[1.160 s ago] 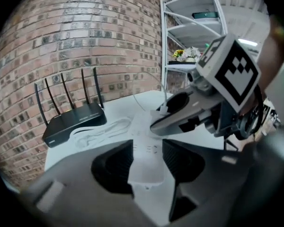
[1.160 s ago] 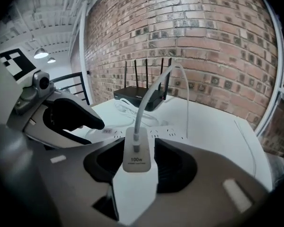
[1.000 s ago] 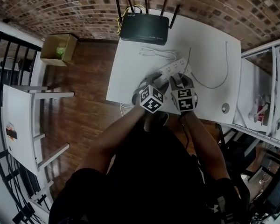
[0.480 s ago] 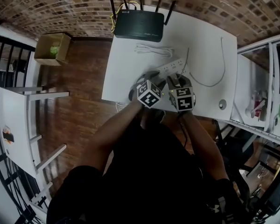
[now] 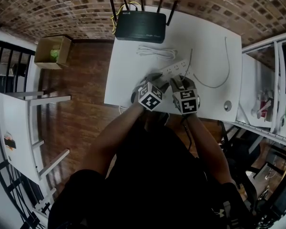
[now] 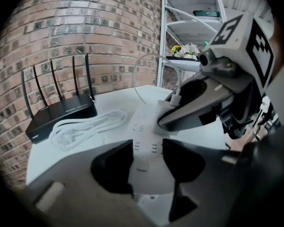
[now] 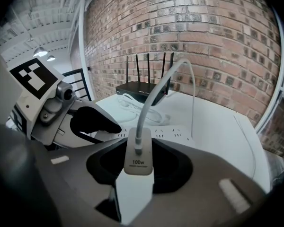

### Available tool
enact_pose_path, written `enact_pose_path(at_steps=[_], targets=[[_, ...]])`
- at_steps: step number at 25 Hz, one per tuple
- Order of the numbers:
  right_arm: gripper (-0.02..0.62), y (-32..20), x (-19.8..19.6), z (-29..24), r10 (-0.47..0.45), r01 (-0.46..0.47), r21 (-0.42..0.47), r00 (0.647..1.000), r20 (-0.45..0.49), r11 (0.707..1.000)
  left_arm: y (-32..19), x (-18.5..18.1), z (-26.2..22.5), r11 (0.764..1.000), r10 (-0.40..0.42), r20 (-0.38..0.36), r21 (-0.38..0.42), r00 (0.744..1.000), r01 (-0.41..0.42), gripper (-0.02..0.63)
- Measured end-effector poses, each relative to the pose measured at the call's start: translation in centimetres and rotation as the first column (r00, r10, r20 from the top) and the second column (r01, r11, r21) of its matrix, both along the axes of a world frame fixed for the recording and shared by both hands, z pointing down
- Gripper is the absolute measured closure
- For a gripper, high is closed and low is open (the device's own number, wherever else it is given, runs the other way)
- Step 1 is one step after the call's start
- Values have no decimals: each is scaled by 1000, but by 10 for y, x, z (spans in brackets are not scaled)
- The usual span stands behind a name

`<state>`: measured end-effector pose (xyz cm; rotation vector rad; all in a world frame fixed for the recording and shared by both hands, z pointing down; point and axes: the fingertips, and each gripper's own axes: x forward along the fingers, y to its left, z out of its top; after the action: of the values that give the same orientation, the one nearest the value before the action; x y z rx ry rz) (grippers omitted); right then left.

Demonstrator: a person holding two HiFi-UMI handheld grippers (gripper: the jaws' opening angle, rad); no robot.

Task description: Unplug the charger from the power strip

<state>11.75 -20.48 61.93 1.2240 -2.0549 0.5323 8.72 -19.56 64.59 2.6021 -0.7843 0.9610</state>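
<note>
Two grippers meet over a white table (image 5: pixel 214 37), side by side and nearly touching. The left gripper (image 6: pixel 146 162) points down at the near end of the strip (image 6: pixel 144 126), a white power strip lying flat on the table. Its black jaws stand one on each side of the strip's body and are closed on it, the strip filling the gap between them.

The right gripper (image 7: pixel 138 167) sits just to the right, further along the strip. Its jaws grip the charger (image 7: pixel 137 155), a white block marked 100w, held upright between the pads. In the left gripper view the charger stands on the strip's top face. Whether its prongs are in the socket cannot be told. A white cable (image 7: pixel 154 96) is plugged into the charger's top, arches up and drops back to the table beyond the strip.

Past the strip lies a coiled white cord (image 5: pixel 156 53). Behind that, at the table's far edge by the brick wall (image 5: pixel 62 8), sits a black router (image 5: pixel 137 26). A small round disc (image 5: pixel 227 107) lies near the table's right front corner, well apart from the strip. On the wood floor (image 5: pixel 86 94) to the left, a cardboard box (image 5: pixel 55 51) stands open. A white shelf (image 5: pixel 271 80) stands at the table's right.
</note>
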Motion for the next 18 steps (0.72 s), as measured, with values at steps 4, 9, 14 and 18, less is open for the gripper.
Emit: enact_pose_path(at_steps=[4, 9, 14, 18], targets=[[454, 0, -1, -3, 21, -21, 11, 1000, 1, 1000, 1, -1, 0, 1000, -2, 0, -1, 1000, 2, 408], [456, 0, 1, -3, 39, -39, 11, 999, 16, 999, 0, 0, 1, 1000, 1, 1, -2, 1000, -1, 408], [456, 4, 5, 4, 46, -46, -3, 999, 3, 999, 2, 1, 0, 1000, 6, 0, 0, 1000, -6, 410], [456, 2, 1, -4, 50, -50, 8, 999, 10, 999, 2, 2, 0, 1000, 7, 3, -1, 1000, -7, 410]])
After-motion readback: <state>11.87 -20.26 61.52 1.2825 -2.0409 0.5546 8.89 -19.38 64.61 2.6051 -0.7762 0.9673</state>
